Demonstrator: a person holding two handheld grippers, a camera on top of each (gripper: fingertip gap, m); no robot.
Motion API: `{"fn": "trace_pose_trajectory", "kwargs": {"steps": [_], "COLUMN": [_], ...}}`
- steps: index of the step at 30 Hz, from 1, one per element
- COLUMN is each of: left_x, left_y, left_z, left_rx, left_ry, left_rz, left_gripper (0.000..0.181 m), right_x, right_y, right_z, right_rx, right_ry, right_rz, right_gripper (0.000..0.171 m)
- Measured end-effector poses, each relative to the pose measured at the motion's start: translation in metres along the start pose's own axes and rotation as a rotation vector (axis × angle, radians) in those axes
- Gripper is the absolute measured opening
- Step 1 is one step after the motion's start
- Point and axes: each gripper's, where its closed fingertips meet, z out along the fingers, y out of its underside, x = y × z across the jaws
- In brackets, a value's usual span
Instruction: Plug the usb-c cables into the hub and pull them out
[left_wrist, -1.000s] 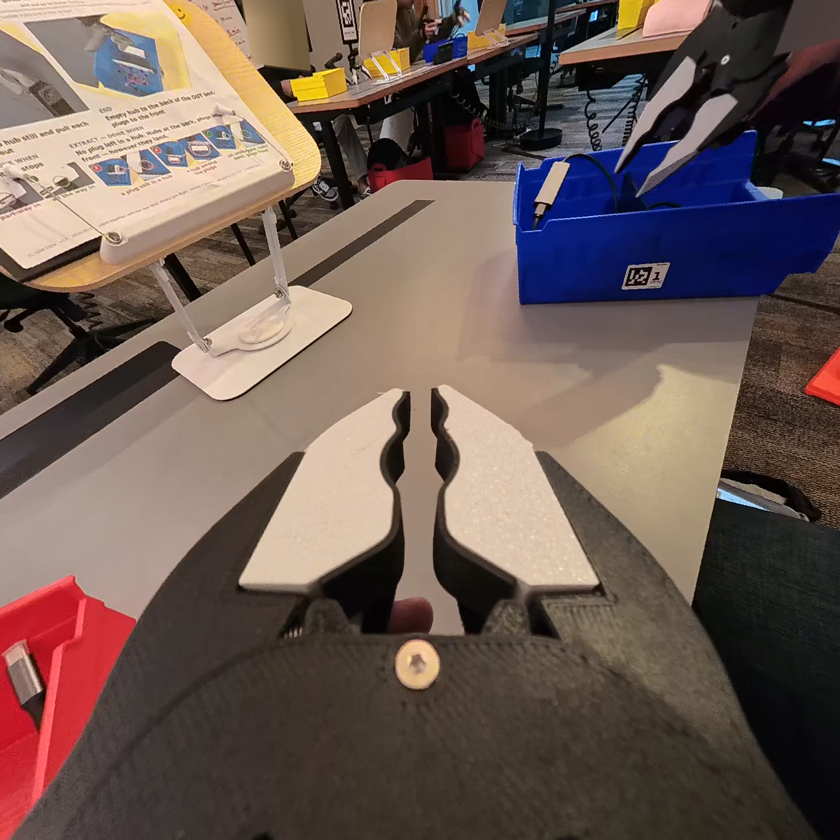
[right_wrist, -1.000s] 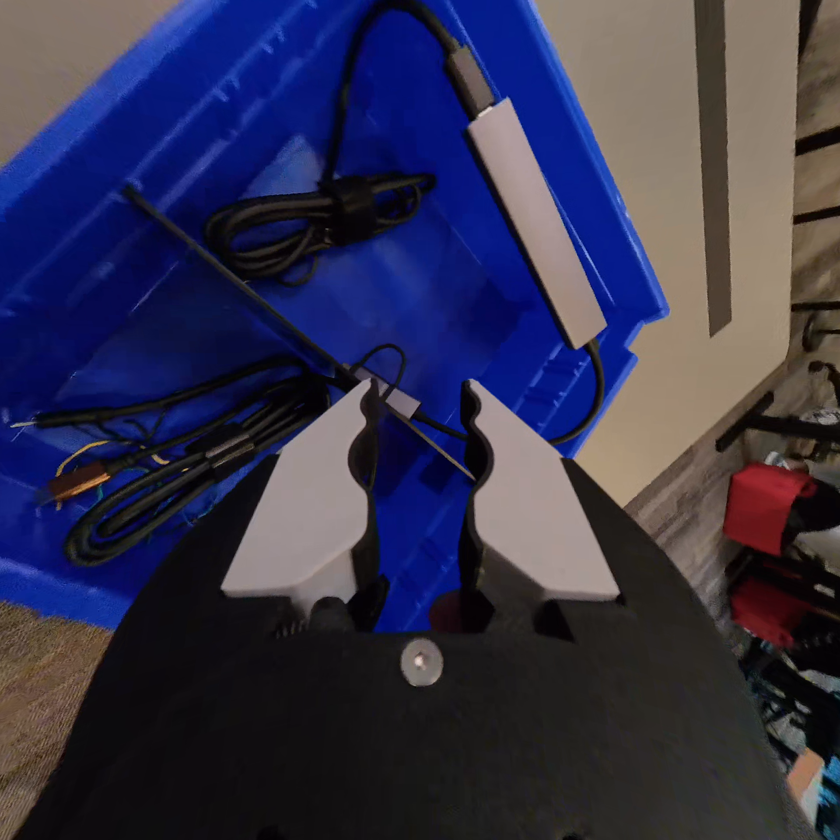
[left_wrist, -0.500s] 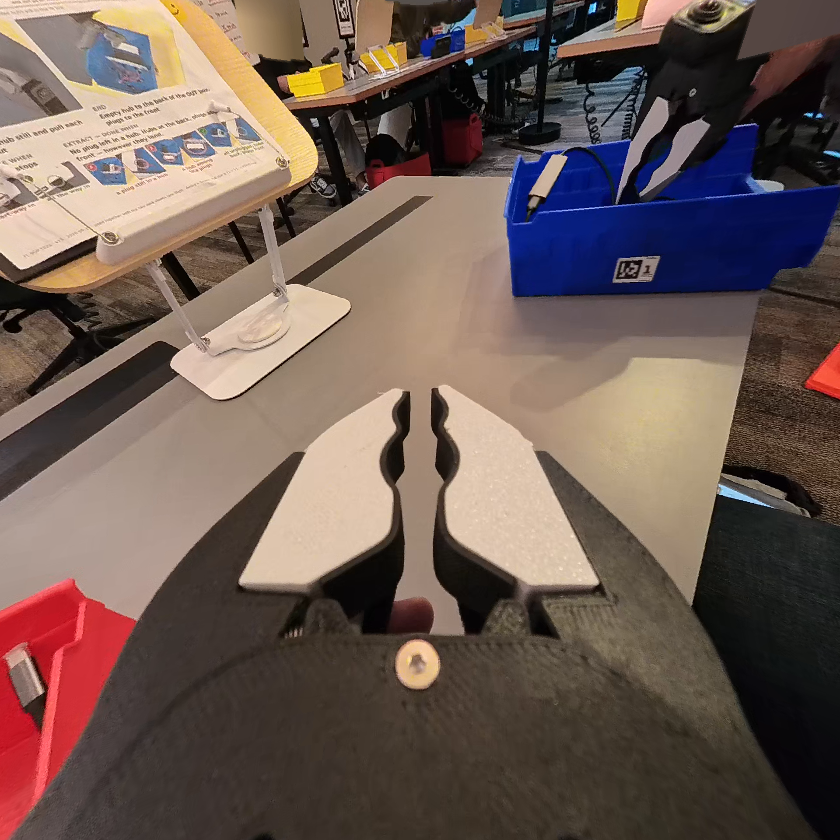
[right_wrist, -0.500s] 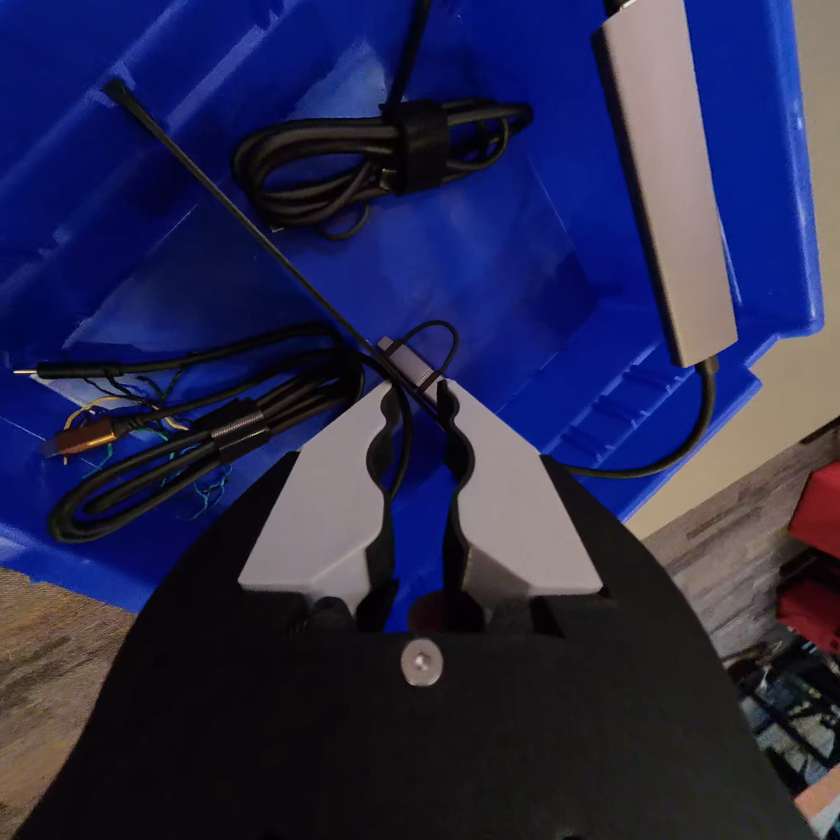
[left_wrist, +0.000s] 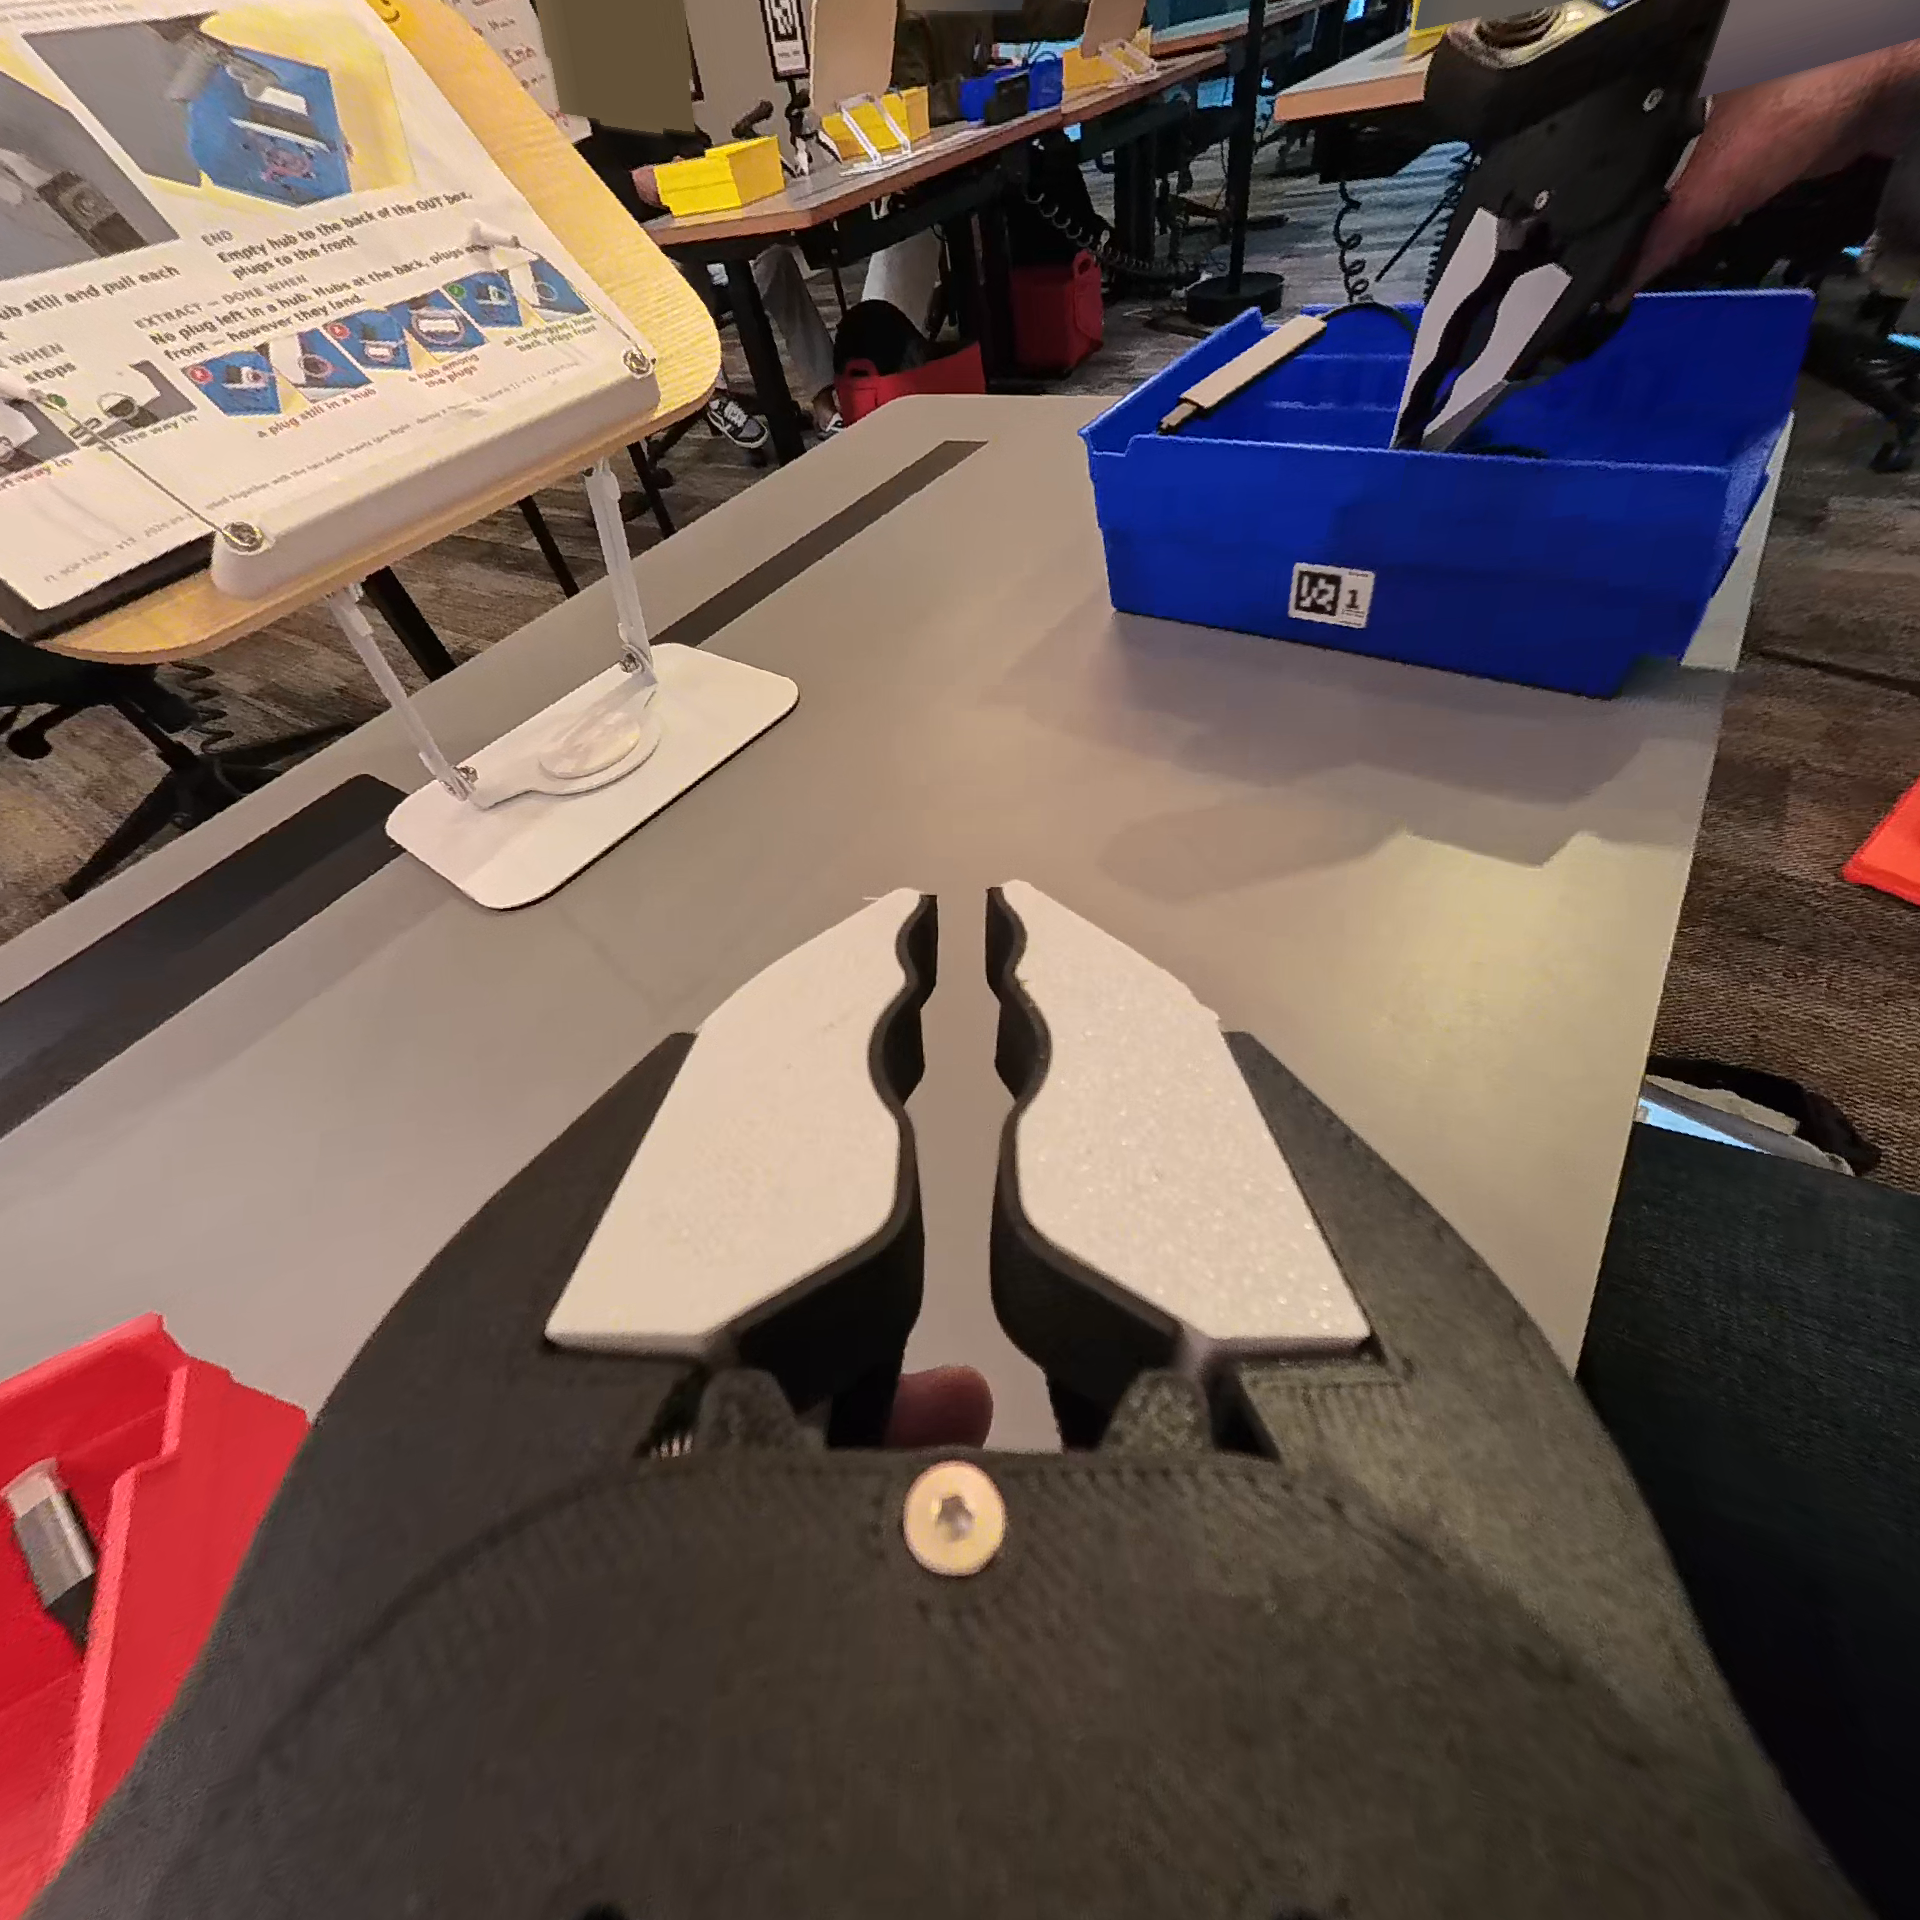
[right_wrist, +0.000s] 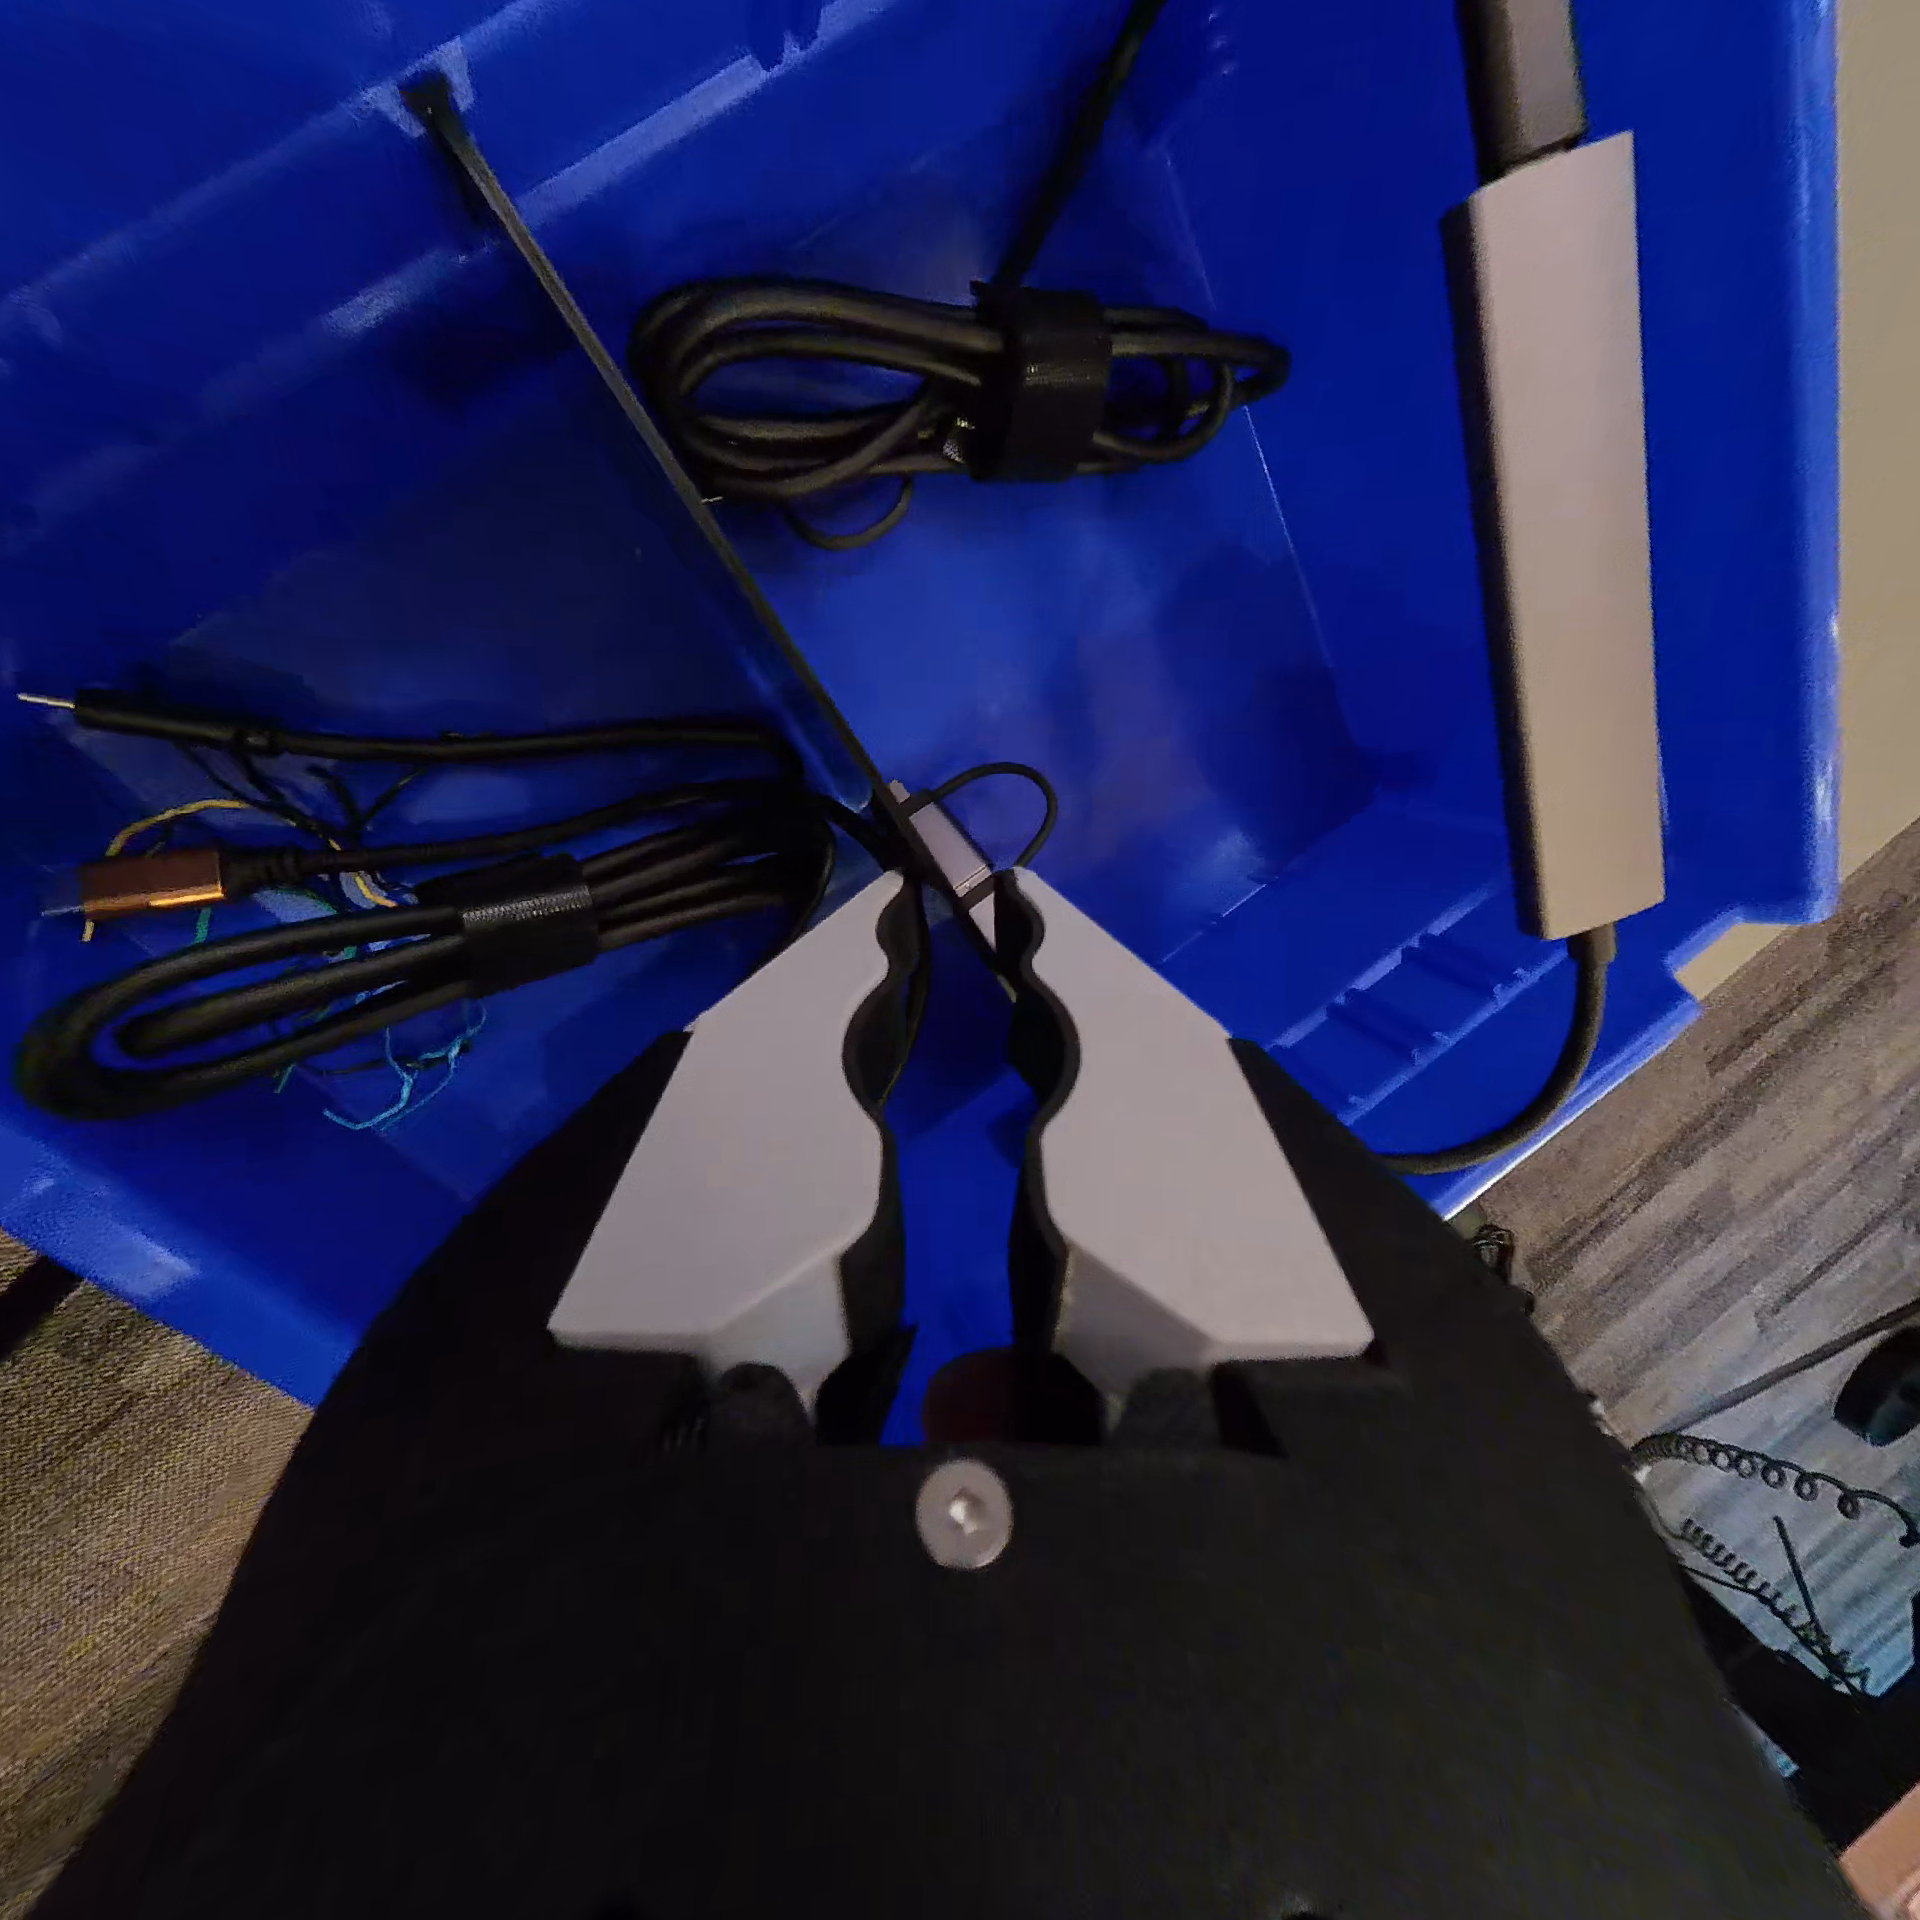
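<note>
My right gripper (right_wrist: 954, 883) reaches down into the blue bin (right_wrist: 312, 312). Its jaws have narrowed onto a small grey USB-C plug (right_wrist: 940, 842) with a thin black cable loop. A slim grey hub (right_wrist: 1558, 520) leans along the bin's right wall, its own cable hanging over the rim. Two coiled black cables (right_wrist: 935, 384) (right_wrist: 416, 935) and a copper-coloured plug (right_wrist: 156, 883) lie in the bin. My left gripper (left_wrist: 958, 899) is shut and empty, hovering over the grey table (left_wrist: 1247, 935). The left wrist view shows the right gripper (left_wrist: 1444, 416) dipped into the bin (left_wrist: 1455, 520) and the hub (left_wrist: 1242, 369).
A long black zip tie (right_wrist: 675, 468) crosses the bin diagonally, right by the plug. A red bin (left_wrist: 156, 1507) holding a grey plug (left_wrist: 47, 1548) sits at the near left. An instruction board on a white stand (left_wrist: 582, 769) stands at the left. Desks and chairs lie beyond. Left tips to right tips: about 50 centimetres. The slim grey hub (right_wrist: 1558, 520) is about 9 centimetres from my right fingertips and 45 centimetres from my left.
My right gripper has moved down into the blue bin toward the grey plug, and its jaws have narrowed around it. My left gripper has stayed still.
</note>
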Motion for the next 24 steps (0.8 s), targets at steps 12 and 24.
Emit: {"fn": "trace_pose_trajectory", "kwargs": {"steps": [12,24], "left_x": [-0.01,-0.097], "left_y": [0.004,-0.025], "left_z": [-0.02,-0.111], "left_rx": [-0.049,-0.073], "left_ry": [-0.068,-0.384], "left_rz": [0.082,0.163], "left_gripper": [0.013,0.021], "right_x": [0.004,0.015], "right_y": [-0.011,-0.042], "right_z": [-0.018,-0.056], "right_rx": [0.056,0.251], "right_ry": [0.163,0.41], "right_rz": [-0.056,0.017], "right_gripper": [0.028,0.021]}}
